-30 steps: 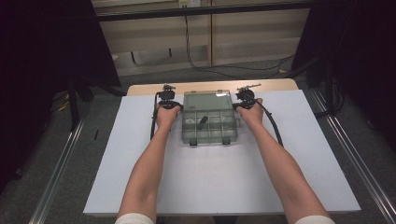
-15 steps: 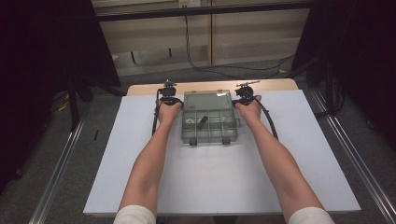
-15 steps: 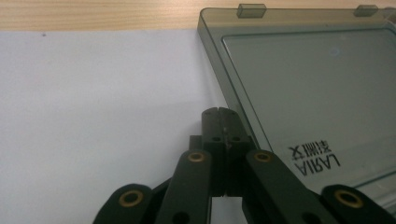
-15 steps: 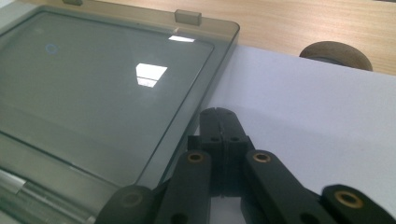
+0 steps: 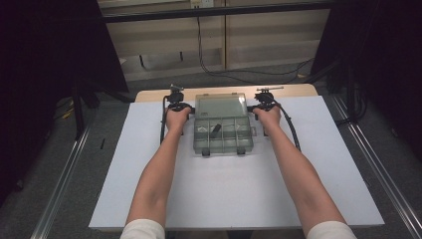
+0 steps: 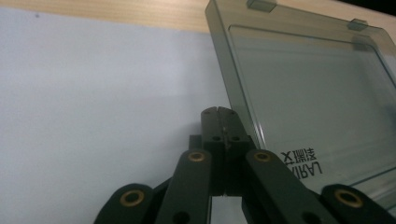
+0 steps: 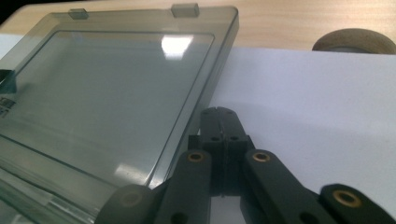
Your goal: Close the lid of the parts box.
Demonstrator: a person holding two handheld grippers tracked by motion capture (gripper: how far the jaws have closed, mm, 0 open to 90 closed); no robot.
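Note:
A grey see-through compartment box (image 5: 223, 135) stands open at the far middle of the white sheet, its lid (image 5: 221, 105) tilted back. A small dark part (image 5: 216, 131) lies in one compartment. My left gripper (image 5: 175, 101) rests just left of the lid, shut with nothing between its jaws; the left gripper view has the gripper (image 6: 219, 112) beside the lid's edge (image 6: 233, 93). My right gripper (image 5: 264, 98) sits just right of the lid, also shut and empty. In the right gripper view the gripper (image 7: 218, 112) lies close to the lid's side (image 7: 205, 88).
The white sheet (image 5: 239, 184) covers a wooden table (image 5: 149, 94) whose far edge shows behind the box. A round wooden piece (image 7: 355, 43) sits at the table's far edge. Both forearms stretch across the sheet. Metal rails (image 5: 59, 179) run along both sides.

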